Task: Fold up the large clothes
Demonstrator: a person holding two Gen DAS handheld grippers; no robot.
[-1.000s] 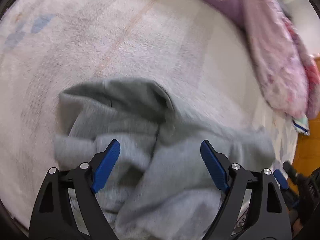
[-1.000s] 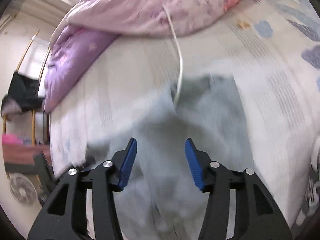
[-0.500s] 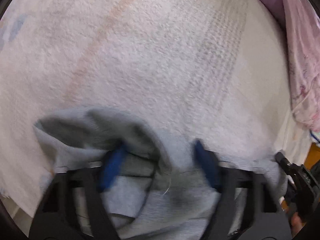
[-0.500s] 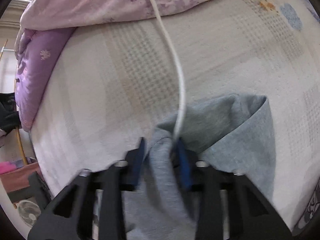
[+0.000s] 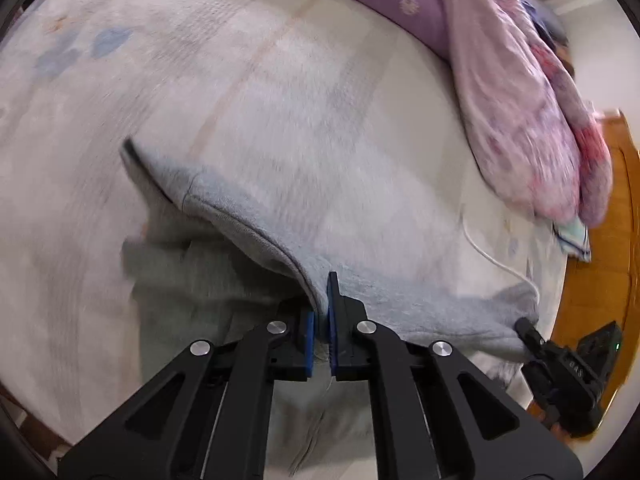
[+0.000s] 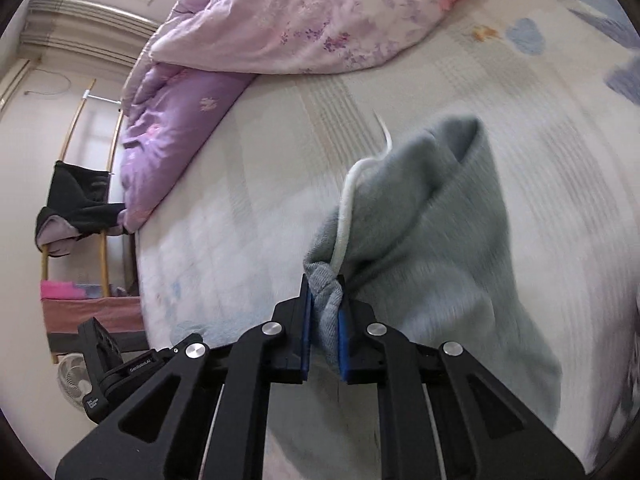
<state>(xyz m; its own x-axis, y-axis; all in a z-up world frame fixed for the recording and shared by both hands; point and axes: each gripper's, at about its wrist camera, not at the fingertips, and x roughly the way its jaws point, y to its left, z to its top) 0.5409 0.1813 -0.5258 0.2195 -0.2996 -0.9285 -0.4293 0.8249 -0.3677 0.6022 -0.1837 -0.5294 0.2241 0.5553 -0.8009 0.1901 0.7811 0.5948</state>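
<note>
Pale bedsheet (image 5: 280,80), grey garment (image 5: 400,280) bunched, stretched between claws

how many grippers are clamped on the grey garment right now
2. The left gripper has its jaws shut on an edge of the grey fleece garment lying on the white patterned bedspread. The right gripper pinches a bunched corner of it.

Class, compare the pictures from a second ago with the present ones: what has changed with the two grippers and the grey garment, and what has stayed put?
Both grippers were open above the grey garment; now the left gripper and right gripper are shut on its edge, lifting it off the bed. The white cord rides up with the fabric. The pink quilt stayed put.
</note>
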